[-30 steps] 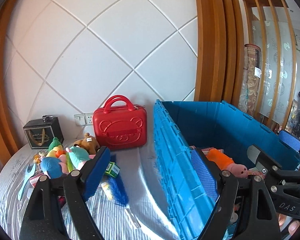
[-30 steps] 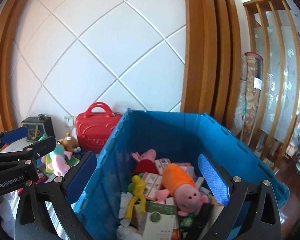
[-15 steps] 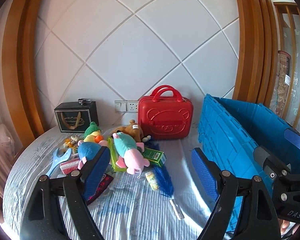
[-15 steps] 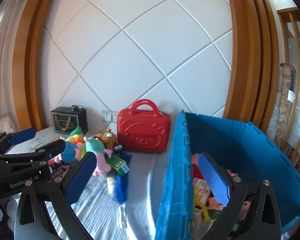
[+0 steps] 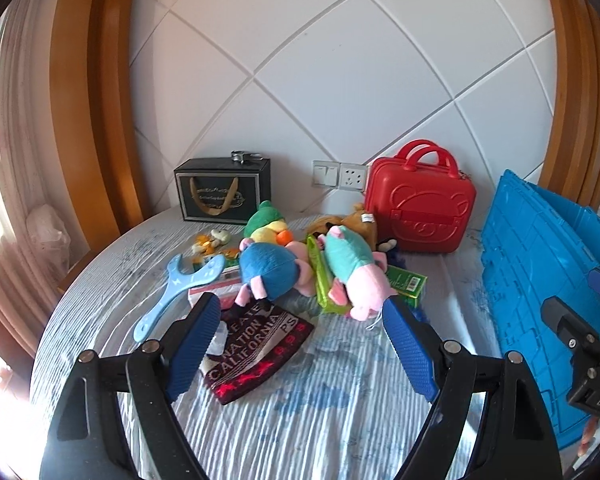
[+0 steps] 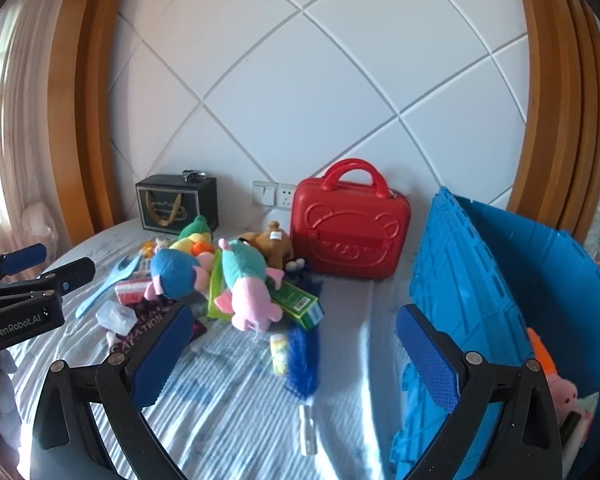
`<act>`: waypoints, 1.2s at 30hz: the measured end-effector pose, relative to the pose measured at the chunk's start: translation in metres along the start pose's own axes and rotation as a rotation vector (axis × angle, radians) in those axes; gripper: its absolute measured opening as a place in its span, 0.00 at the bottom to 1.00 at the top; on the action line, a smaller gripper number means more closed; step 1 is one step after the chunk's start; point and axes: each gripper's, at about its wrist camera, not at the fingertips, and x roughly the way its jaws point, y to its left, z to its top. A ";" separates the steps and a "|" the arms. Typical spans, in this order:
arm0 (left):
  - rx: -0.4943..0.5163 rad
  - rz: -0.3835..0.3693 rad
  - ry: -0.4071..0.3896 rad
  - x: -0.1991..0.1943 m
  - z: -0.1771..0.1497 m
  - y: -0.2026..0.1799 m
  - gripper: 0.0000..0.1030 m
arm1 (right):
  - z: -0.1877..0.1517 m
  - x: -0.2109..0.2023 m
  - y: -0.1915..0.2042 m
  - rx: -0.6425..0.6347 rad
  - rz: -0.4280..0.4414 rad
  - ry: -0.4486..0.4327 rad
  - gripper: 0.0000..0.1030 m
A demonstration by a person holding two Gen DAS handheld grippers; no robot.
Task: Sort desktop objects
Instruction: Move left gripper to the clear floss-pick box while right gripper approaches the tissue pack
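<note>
Both grippers now toyward, jaws apart.

The red case point(image 6: 350, 234) is looking like glossy hard plastic, the crate point(image 6: 500, 280) like ribbed matt plastic. The toys point(image 5: 352, 268) are showing soft plush, the cloth point(image 5: 300, 408) is lying wrinkled, and the pads point(image 5: 194, 346) are looking rough.

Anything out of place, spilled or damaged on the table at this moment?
Nothing looks damaged or spilled. The unsorted things lie in a loose heap: the teal-and-pink plush sprawls over a green box, and a blue feather brush lies apart from it. Both the left gripper and right gripper are open and empty.
</note>
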 end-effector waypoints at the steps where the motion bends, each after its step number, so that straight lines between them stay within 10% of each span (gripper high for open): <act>1: -0.006 0.019 0.016 0.006 -0.002 0.008 0.81 | -0.001 0.007 0.002 0.000 0.003 0.011 1.00; 15: -0.126 0.201 0.277 0.102 -0.055 0.117 0.81 | -0.030 0.110 0.018 0.006 0.054 0.232 1.00; 36: -0.219 0.200 0.477 0.260 -0.071 0.159 0.81 | -0.102 0.253 0.025 0.081 0.141 0.557 1.00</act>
